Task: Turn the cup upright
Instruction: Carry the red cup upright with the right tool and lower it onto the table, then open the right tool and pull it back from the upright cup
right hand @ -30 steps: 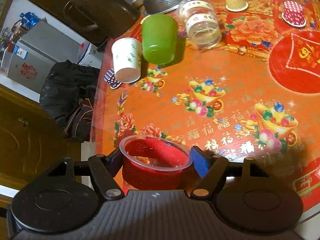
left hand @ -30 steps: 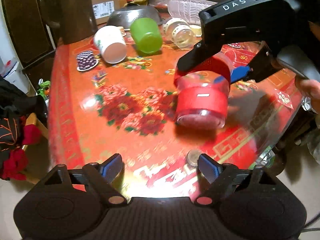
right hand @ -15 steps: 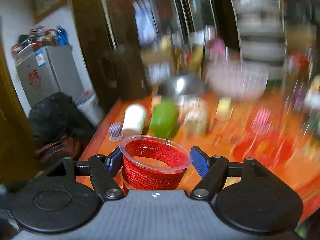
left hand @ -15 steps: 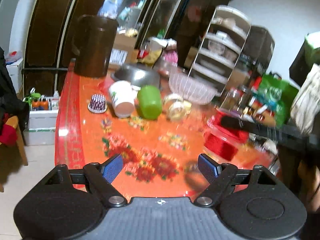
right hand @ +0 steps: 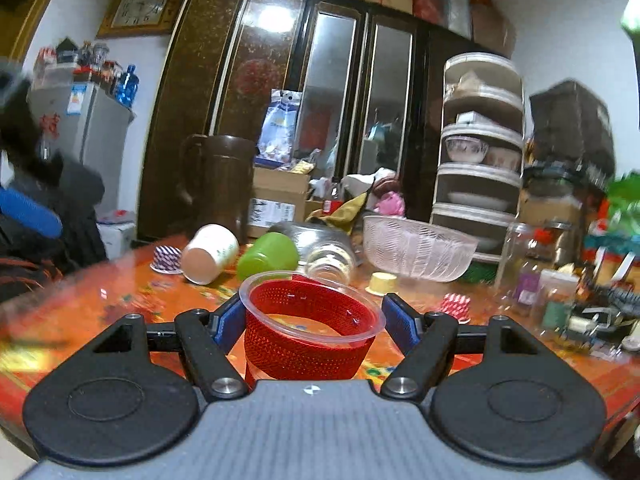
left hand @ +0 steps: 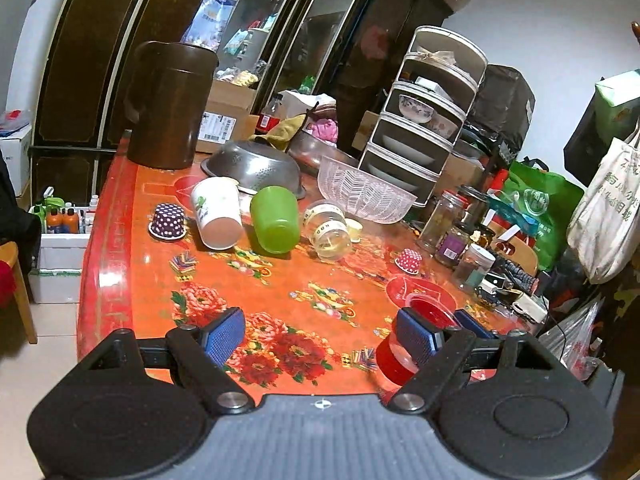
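Right tool [right hand: 312,316] clamps red-sleeved clear cup [right hand: 308,332] mid-wall, mouth up. Thin plastic: light, flexes, grip gently on sleeve. Left tool [left hand: 320,334] wide open, empty.

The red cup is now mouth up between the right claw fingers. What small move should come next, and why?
Probably lower the right claw a little, then open it. The red cup already stands mouth up in its grip, over the table near the front edge. Whether its base touches the table cannot be seen, so ease down first.
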A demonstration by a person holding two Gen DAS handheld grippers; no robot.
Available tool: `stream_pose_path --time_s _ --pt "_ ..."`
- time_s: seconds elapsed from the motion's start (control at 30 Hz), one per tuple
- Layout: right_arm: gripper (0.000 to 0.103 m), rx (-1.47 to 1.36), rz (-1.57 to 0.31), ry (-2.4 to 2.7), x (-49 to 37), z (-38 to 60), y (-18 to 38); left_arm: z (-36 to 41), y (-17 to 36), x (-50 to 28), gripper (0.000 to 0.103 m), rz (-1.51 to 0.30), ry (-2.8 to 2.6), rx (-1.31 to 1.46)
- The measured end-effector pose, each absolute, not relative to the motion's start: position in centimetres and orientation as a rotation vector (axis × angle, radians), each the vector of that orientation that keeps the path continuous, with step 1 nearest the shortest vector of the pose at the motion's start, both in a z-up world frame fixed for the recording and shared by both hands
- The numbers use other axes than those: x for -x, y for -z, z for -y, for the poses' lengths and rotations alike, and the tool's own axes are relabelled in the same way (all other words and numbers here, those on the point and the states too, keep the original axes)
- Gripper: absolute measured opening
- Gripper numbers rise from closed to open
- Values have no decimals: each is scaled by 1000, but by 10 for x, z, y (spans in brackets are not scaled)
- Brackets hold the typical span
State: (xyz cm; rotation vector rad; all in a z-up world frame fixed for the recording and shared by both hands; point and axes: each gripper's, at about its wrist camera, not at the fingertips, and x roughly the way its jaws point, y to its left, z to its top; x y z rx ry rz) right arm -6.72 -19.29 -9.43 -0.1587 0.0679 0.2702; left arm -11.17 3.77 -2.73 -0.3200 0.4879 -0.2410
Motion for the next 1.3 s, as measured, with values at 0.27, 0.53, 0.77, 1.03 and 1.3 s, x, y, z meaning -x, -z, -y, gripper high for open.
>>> stream_pose_path --time_s 0.27,0.53,0.77,1.03,1.3 --pt "78 187 -44 -240 65 184 98 -30 36 108 86 -501 251 312" --pt "93 163 -74 -270 60 179 97 -34 39 109 86 -507 241 323" --pt "102 116 -131 -313 55 179 95 -34 41 109 88 -509 229 323" --pt "102 50 -260 -349 56 197 90 -32 48 110 94 -500 187 294" --pt "102 -106 -460 -413 69 239 65 -25 48 120 96 -450 154 195"
